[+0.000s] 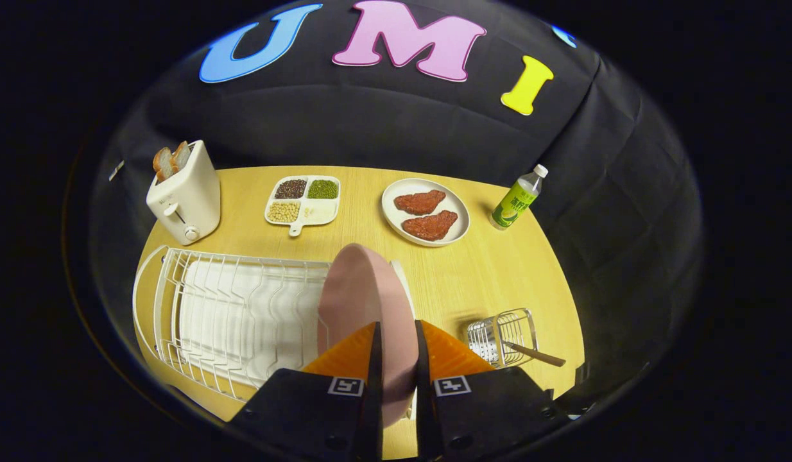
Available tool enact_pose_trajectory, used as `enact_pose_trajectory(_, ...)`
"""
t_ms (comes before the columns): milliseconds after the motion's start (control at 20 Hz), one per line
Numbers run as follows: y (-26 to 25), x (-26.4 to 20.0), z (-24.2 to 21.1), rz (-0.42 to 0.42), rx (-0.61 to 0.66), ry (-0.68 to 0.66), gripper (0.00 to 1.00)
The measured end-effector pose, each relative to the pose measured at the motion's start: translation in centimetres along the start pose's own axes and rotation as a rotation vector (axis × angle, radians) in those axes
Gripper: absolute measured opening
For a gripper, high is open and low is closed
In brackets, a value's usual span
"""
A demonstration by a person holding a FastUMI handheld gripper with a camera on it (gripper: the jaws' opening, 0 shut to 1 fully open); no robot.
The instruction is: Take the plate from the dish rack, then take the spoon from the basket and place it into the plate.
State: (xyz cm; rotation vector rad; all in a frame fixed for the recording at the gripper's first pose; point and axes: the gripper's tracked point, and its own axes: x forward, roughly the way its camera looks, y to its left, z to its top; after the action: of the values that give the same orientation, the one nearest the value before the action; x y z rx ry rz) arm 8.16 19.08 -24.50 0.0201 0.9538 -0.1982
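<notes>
The wooden counter [499, 269] carries everything here, set against the booth's black cloth wall; largest on it is the white wire dish rack [235, 314], lying to the left of the fingers, its slots bare apart from the pink plate [364, 301] at its right end; the plate stands upright on its edge, its rim turned towards the camera, and whether it is resting in the rack's wires or lifted just clear of them cannot be told. At the far left corner stands a white toaster [187, 196] with two slices of bread [171, 160] poking out of its top. Beyond the rack lies a white oval plate [460, 218] holding two reddish-brown cutlets [425, 213] side by side; to its left sits a white divided tray [328, 212] with dark grains, green beans and pale yellow beans in three of its compartments, the fourth looking bare. A green-labelled bottle [516, 199] with a white cap stands at the counter's far right edge. To the right of the fingers is a small wire basket [502, 333]; a spoon [534, 354] with a wooden handle rests in it, the handle sticking out over the rim to the right, well apart from the plate. The tool [396, 337] is clamped on the pink plate; its two fingers press the lower rim from either side, the plate rising between and just ahead of them.
</notes>
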Motion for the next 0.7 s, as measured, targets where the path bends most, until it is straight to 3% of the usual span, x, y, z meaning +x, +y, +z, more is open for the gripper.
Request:
enact_pose_trajectory(100, -0.8, -0.6, 1.7, -0.046, -0.050, -0.043, 0.24)
enact_pose_trajectory(200, -0.9, -1.5, 3.0, -0.040, -0.060, -0.077, 0.24)
enact_pose_trajectory(450, -1.6, -4.7, 4.7, 0.042, 0.012, -0.138, 0.24)
enact_pose_trajectory(700, -4.3, -8.3, 2.9, 0.179, 0.106, -0.177, 0.24)
